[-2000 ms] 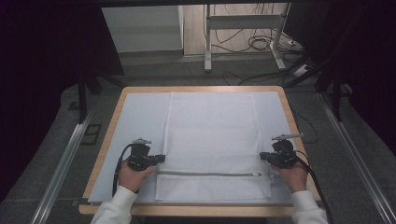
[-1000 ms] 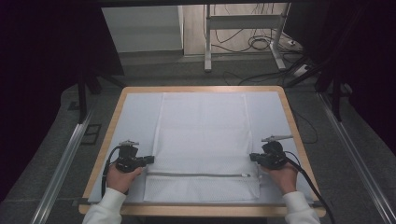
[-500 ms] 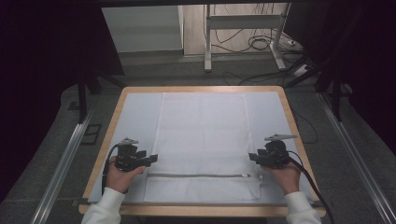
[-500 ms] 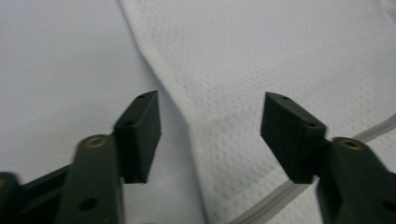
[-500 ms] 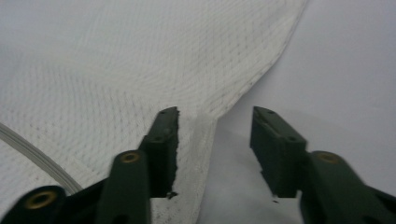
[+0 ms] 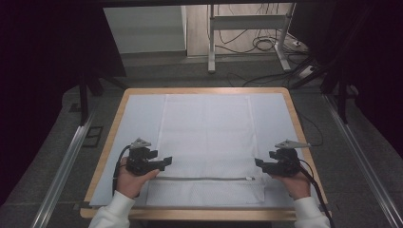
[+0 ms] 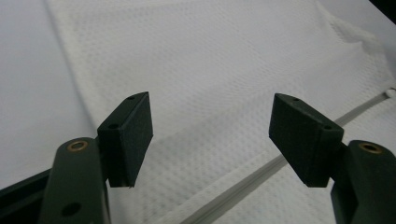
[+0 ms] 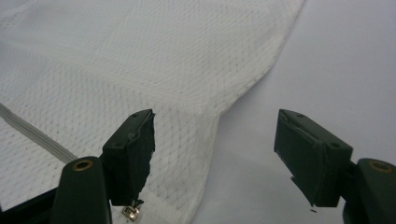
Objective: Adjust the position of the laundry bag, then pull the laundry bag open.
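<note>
Now, from above, the white mesh bag [image 6: 205, 142] lies flat along the middle of the table [image 6: 107, 156], its grey zipper [image 6: 204, 179] running across near the person's edge. The left gripper [image 6: 164, 162] sits at the bag's left edge and the right gripper [image 6: 259, 164] at its right edge, both just above the zipper ends.

Along the left gripper [image 7: 210, 135], the jaws have just been opening; they stand wide with nothing between them, mesh and zipper [image 7: 261, 172] below.

Along the right gripper [image 8: 215, 154], the jaws have likewise just been opening and hold nothing, over the bag's edge [image 8: 205, 116].
</note>
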Action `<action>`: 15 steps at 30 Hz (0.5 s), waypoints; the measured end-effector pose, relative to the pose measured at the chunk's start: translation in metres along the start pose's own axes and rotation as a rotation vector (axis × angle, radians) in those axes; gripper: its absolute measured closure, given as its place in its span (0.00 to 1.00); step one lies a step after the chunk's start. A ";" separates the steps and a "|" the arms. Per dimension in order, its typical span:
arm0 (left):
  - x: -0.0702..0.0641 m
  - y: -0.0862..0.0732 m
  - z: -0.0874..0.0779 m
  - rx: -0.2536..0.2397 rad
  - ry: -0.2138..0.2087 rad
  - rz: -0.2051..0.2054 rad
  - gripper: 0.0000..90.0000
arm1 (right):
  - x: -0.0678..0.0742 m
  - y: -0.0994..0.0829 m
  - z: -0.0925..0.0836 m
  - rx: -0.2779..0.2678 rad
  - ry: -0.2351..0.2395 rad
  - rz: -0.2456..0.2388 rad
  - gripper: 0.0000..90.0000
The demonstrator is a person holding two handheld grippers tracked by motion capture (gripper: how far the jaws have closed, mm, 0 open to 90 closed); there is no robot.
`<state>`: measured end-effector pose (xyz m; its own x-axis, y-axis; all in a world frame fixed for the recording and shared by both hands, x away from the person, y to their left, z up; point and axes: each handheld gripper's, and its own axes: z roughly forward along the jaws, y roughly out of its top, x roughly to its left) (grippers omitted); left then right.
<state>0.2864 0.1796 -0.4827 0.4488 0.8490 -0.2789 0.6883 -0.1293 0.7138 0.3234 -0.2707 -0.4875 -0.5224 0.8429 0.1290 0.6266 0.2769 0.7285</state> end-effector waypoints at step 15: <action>-0.046 0.017 0.020 0.034 -0.090 0.040 0.34 | -0.004 -0.008 -0.007 -0.007 0.013 0.030 0.30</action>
<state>0.2892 0.1284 -0.4710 0.5251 0.7933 -0.3081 0.6868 -0.1813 0.7039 0.3162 -0.2797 -0.4896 -0.5112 0.8445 0.1598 0.6379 0.2482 0.7290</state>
